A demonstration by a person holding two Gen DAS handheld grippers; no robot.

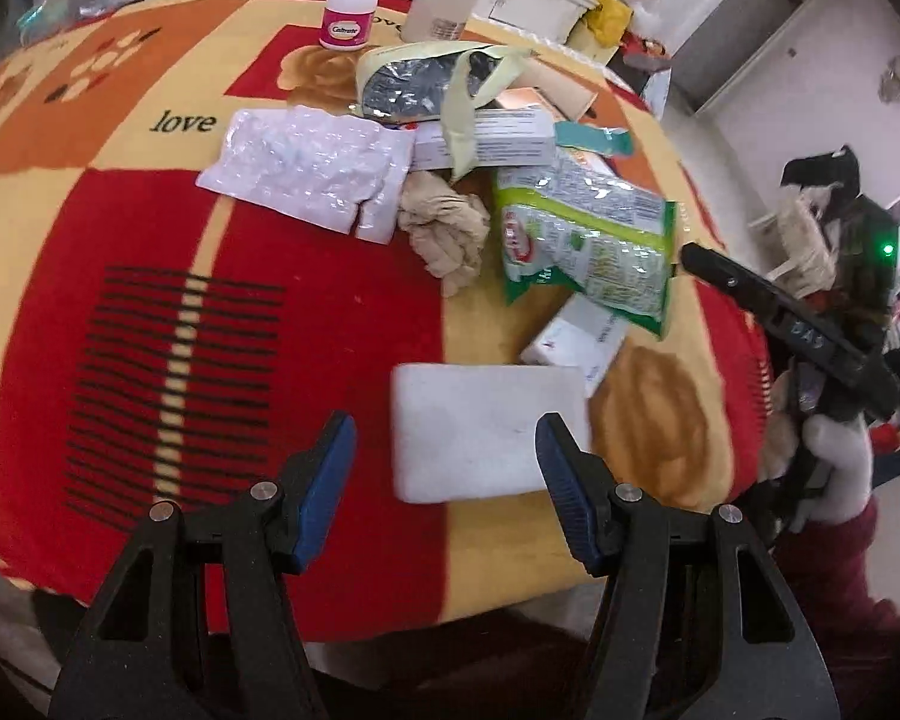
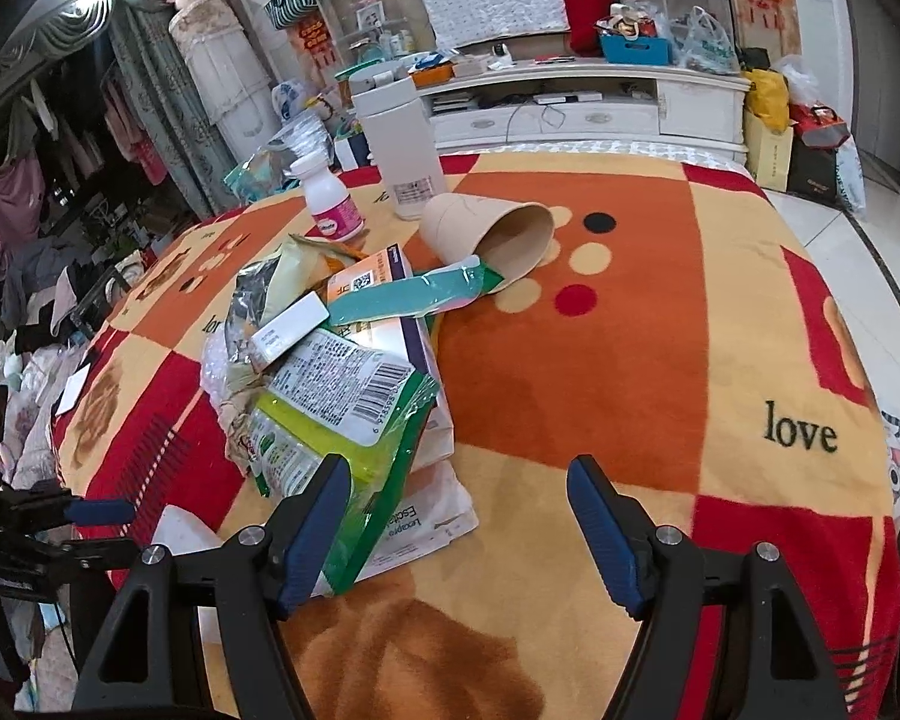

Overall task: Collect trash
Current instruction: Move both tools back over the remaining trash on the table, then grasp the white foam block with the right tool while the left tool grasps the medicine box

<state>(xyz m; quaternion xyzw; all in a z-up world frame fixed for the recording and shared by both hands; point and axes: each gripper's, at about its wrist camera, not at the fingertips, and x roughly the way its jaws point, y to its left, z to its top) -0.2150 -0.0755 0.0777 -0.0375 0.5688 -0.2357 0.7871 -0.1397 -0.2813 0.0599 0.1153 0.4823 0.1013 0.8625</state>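
Note:
A pile of trash lies on the blanket-covered table (image 1: 150, 228): a green snack wrapper (image 1: 588, 240), a clear plastic bag (image 1: 306, 168), a crumpled beige tissue (image 1: 444, 228), a torn foil pouch (image 1: 414, 84), small cartons and a white foam pad (image 1: 486, 426). My left gripper (image 1: 444, 456) is open, just short of the foam pad. My right gripper (image 2: 459, 510) is open beside the green wrapper (image 2: 342, 420); it also shows in the left wrist view (image 1: 690, 255). A tipped paper cup (image 2: 492, 234) lies beyond the pile.
A white pill bottle with a pink label (image 1: 351, 0) and a tall white flask (image 2: 399, 150) stand at the far side of the table. A white cabinet (image 2: 570, 108) with clutter stands behind. The table edge is close to both grippers.

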